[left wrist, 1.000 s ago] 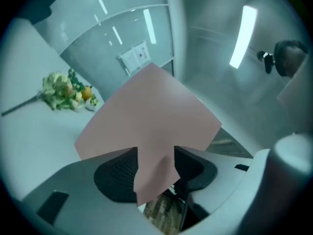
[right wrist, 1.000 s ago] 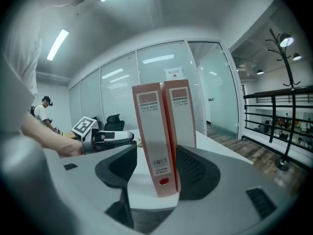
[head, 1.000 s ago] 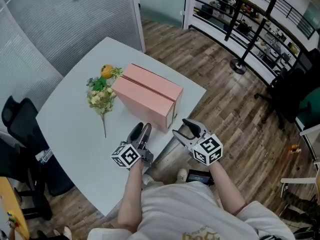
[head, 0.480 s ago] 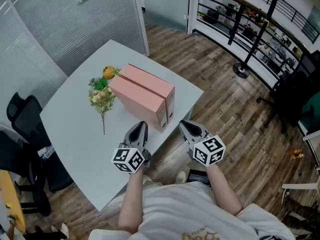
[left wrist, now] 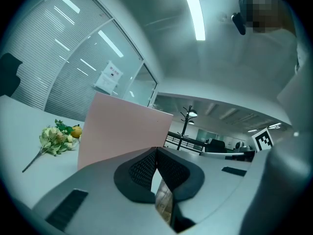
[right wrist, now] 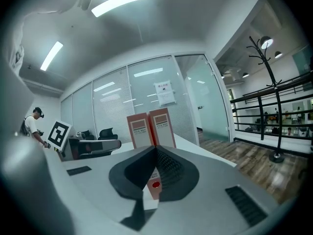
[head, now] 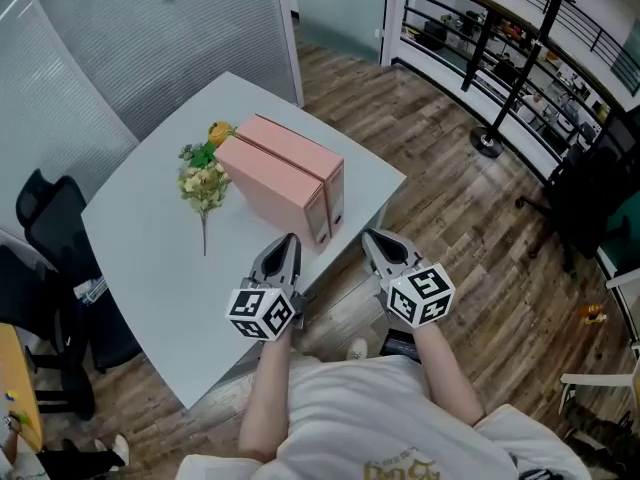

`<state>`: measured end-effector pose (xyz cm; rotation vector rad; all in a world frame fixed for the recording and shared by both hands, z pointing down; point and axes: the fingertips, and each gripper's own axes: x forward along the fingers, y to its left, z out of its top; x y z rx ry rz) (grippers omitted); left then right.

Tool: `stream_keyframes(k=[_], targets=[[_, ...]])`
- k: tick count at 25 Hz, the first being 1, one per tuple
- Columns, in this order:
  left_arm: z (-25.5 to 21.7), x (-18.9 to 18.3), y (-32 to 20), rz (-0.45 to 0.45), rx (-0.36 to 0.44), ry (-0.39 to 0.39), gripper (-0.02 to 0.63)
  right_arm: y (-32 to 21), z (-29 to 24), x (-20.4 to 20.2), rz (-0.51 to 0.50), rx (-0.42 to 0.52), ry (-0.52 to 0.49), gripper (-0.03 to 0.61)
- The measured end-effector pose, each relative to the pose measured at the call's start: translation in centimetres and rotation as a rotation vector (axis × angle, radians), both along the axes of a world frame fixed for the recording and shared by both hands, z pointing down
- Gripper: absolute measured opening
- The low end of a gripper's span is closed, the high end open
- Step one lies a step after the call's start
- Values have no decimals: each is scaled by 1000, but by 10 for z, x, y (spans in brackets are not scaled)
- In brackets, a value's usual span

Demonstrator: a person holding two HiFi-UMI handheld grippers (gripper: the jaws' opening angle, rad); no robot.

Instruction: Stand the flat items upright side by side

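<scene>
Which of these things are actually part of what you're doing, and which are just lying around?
Part of the job:
- two pink cardboard box files, upright side by side
- left gripper and right gripper, jaws just closed, nothing between them

Just lying about:
- bunch of artificial flowers with an orange fruit, flat on the white table
- black office chair beside the table
</scene>
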<state>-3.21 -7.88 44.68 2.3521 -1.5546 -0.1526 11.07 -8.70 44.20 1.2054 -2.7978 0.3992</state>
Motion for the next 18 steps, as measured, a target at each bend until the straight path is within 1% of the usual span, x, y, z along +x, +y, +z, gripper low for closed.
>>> stream_keyframes(k=[10, 18], targets=[[0, 7, 7, 6, -4, -10, 6, 4, 0, 13, 10, 7, 12, 15], [-1, 4, 12, 0, -8, -12, 6, 4, -2, 16, 15, 7, 9, 15]])
